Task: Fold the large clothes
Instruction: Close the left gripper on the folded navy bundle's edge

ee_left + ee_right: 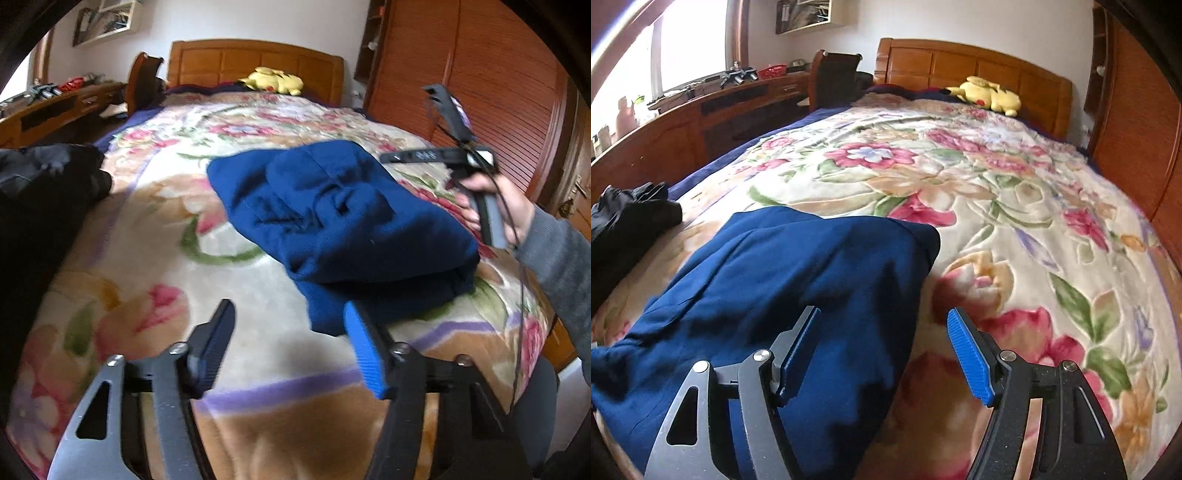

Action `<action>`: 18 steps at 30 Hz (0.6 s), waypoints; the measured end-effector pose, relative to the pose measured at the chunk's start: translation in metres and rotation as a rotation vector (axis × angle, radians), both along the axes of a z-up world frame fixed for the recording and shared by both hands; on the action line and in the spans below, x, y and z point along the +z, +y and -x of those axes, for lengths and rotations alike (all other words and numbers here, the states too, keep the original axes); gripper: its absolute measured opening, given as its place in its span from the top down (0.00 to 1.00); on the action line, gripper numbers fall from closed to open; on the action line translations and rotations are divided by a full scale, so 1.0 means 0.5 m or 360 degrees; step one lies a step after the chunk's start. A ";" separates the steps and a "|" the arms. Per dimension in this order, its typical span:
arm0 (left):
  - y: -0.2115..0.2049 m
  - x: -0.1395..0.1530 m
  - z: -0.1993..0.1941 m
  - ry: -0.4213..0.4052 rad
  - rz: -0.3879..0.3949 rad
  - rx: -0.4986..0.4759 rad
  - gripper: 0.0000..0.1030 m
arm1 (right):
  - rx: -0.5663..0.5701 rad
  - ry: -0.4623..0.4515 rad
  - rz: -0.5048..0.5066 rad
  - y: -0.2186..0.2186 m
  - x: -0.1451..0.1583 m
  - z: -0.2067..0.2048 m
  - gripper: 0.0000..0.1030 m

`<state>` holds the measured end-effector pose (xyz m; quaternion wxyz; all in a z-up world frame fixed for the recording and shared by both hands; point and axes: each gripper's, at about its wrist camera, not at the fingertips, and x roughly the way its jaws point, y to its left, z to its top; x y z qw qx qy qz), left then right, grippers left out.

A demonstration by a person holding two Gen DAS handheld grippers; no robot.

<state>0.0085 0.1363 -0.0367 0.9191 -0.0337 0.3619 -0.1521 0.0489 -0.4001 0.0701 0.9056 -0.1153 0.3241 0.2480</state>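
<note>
Both your grippers hang over the near end of the bed, jaws apart, gripping nothing.

Your left gripper (291, 321) and right gripper (882, 325) flank the folded blue garment (332, 210) on the floral blanket (997, 206); a yellow plush (988, 96) lies far back.

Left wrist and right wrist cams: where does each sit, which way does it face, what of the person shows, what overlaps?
Left wrist: on the left gripper, low at the bed's foot, facing the headboard; own open fingers, plus the right gripper, hand and grey sleeve.
Right wrist: on the right gripper, above the blue garment, facing the headboard; only its own open fingers.
Shared: blue garment, floral blanket, black clothes, yellow plush, headboard.
</note>
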 end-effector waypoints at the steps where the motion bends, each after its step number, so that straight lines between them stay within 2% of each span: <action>1: -0.006 -0.004 -0.003 0.0015 0.0015 -0.0020 0.46 | -0.0003 0.0026 -0.0024 -0.001 -0.006 -0.012 0.30; 4: -0.023 -0.009 -0.009 0.0041 0.0042 -0.0065 0.54 | -0.0020 0.0092 -0.0066 -0.001 -0.026 -0.050 0.27; 10: -0.049 -0.018 -0.025 0.0093 0.0026 -0.0086 0.57 | -0.0062 0.0167 -0.0136 0.010 -0.053 -0.120 0.18; 13: -0.048 -0.019 -0.026 0.0119 0.0077 -0.0117 0.67 | -0.0069 0.0247 -0.0172 0.013 -0.070 -0.151 0.17; 17: -0.047 -0.021 -0.028 0.0139 0.0110 -0.0121 0.70 | -0.0011 0.0366 -0.0232 0.022 -0.091 -0.183 0.18; 18: -0.045 -0.021 -0.030 0.0144 0.0125 -0.0121 0.71 | 0.0020 0.0403 -0.0260 0.023 -0.096 -0.189 0.26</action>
